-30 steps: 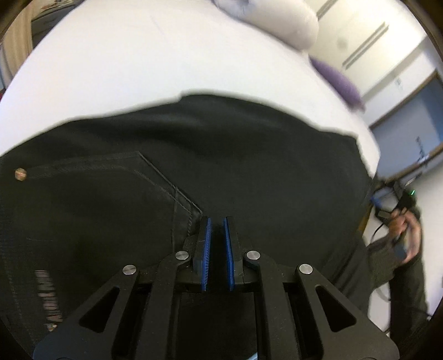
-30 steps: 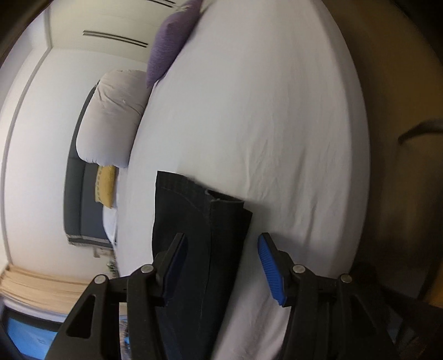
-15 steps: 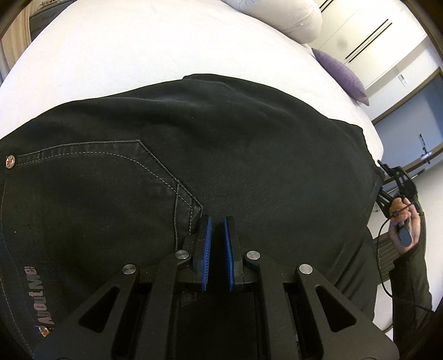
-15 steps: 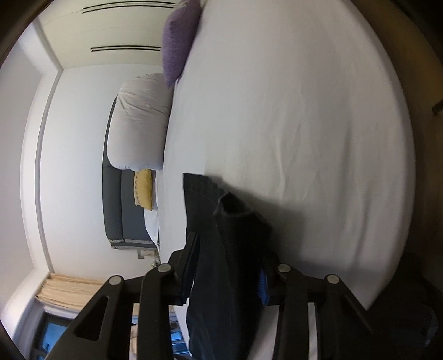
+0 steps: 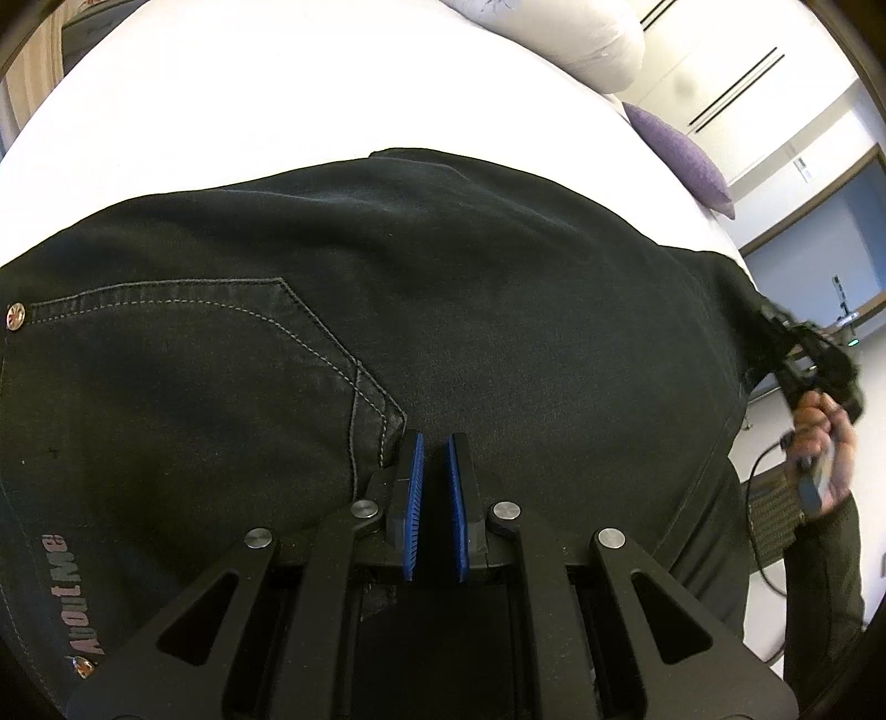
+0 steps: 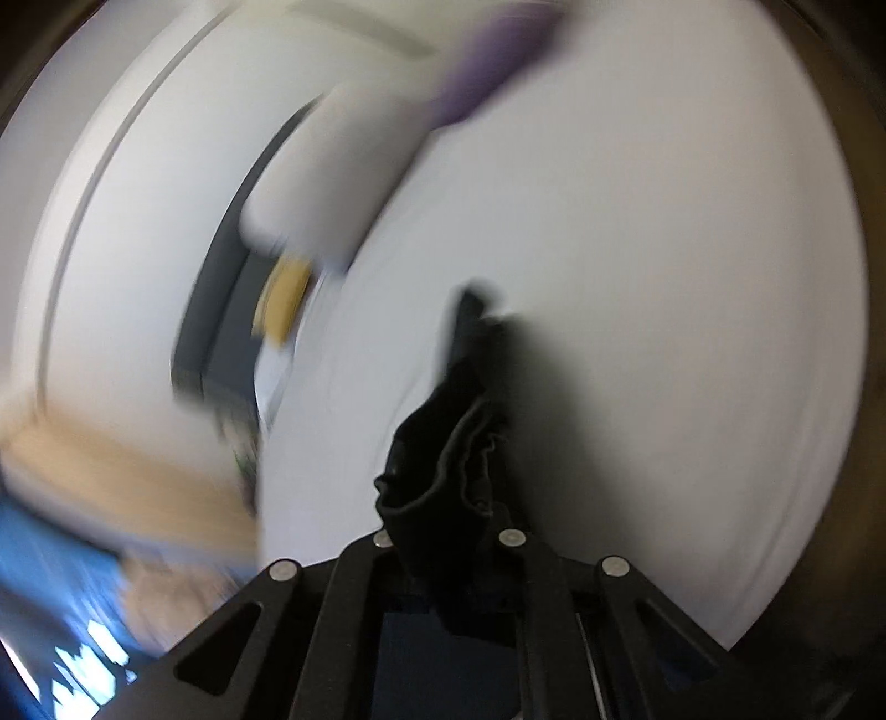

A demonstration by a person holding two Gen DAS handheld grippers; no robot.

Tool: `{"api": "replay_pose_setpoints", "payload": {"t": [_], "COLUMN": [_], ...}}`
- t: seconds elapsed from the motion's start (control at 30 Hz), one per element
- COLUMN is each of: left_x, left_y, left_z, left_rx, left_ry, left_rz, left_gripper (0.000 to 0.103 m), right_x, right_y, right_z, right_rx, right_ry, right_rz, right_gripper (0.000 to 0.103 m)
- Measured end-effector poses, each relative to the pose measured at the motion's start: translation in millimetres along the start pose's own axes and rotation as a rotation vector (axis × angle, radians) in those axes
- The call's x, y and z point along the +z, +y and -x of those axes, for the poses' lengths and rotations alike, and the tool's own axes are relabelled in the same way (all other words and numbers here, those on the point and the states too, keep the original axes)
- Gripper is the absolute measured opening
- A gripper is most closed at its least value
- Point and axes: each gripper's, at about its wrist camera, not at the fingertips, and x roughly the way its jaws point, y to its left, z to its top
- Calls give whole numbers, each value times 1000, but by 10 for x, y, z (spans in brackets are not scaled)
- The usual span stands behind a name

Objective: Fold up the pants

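Observation:
Black pants (image 5: 443, 277) lie spread on the white bed (image 5: 221, 111), back pocket and waist nearest me. My left gripper (image 5: 436, 443) sits at the waist by the pocket's corner, its blue pads nearly together with dark cloth in the narrow gap. In the blurred right wrist view, the leg end of the pants (image 6: 459, 443) is bunched and lifted off the sheet (image 6: 664, 277). My right gripper (image 6: 448, 531) has its jaws closing on that cloth, which hides the pads. At the pants' far right end, the left wrist view shows the right gripper (image 5: 814, 360) in a person's hand (image 5: 825, 437).
A white pillow (image 5: 570, 39) and a purple cushion (image 5: 681, 155) lie at the head of the bed. The right wrist view also shows a yellow cushion (image 6: 285, 299) against a dark headboard. A cable hangs by the person's sleeve at the bed's right edge.
The right gripper's jaws came together on the pant leg end, then lifted it off the sheet while rolling. The left gripper stayed shut at the waist.

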Motion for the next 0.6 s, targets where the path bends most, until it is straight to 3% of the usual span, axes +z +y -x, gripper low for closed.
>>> {"api": "replay_pose_setpoints", "payload": {"t": [0.13, 0.23, 0.33, 0.43, 0.5, 0.57, 0.6], "left_x": [14, 28, 47, 64, 85, 121, 157], "left_y": [-7, 18, 49, 37, 21, -12, -47], "left_z": [21, 51, 74, 94, 94, 96, 105], "left_rx": [12, -5, -58, -112, -181, -262, -308], "left_ry": [-1, -12, -6, 5, 4, -9, -25], "left_rz": [5, 45, 90, 115, 152, 194, 217], "left_gripper": [9, 9, 9, 13, 31, 81, 84], "right_x": [-697, -1345, -1758, -1856, -1811, -1824, -1842], "right_y": [1050, 1382, 1422, 1456, 1479, 1546, 1579], "right_z": [-212, -515, -838, -918, -887, -846, -815], "right_rx": [-92, -171, -285, -338, -327, -333, -337], "right_ry": [126, 240, 311, 286, 279, 259, 251], "right_rz": [474, 704, 814, 834, 808, 832, 846], "right_gripper": [8, 8, 8, 8, 8, 8, 8]}}
